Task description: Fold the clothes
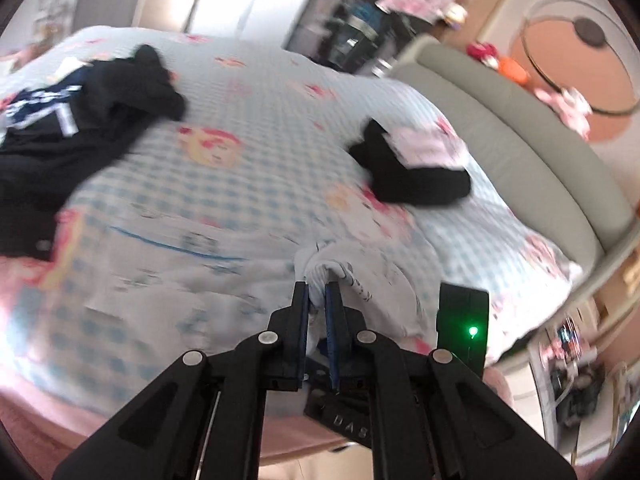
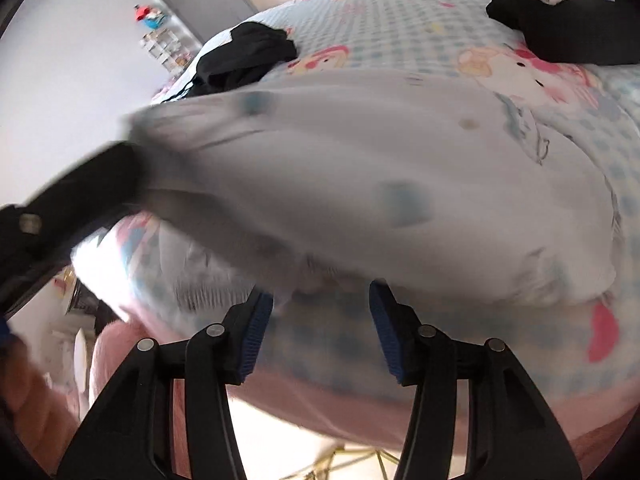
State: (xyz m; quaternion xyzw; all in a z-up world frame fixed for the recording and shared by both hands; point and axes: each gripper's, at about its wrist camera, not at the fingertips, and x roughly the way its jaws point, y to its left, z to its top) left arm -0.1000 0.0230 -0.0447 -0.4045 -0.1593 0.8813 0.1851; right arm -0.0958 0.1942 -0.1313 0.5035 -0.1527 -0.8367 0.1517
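White cloth fills the narrow gap of the left tool [image 1: 318, 294], whose blue pads are clamped on a bunched edge of a pale printed garment [image 1: 224, 280] that lies just ahead of it on the bed [image 1: 260, 92]. In the right wrist view the right tool [image 2: 322, 300] stands with its pads well apart and nothing between them; the same garment [image 2: 360, 168] billows just beyond its tips, lifted at the left where the dark arm of the left tool [image 2: 80, 184] carries it. The step in hand looks like the first fold or the spreading of this garment: one edge is gripped and raised, the other side not yet taken. The next move probably calls for the right tool to reach the near hem just in front of it and close on a single layer, so both can draw the cloth taut and lay it flat. Farther off, a black garment with white lettering [image 1: 68, 120] lies to the left, and a folded black and pink stack [image 1: 416, 168] to the right, both well clear.
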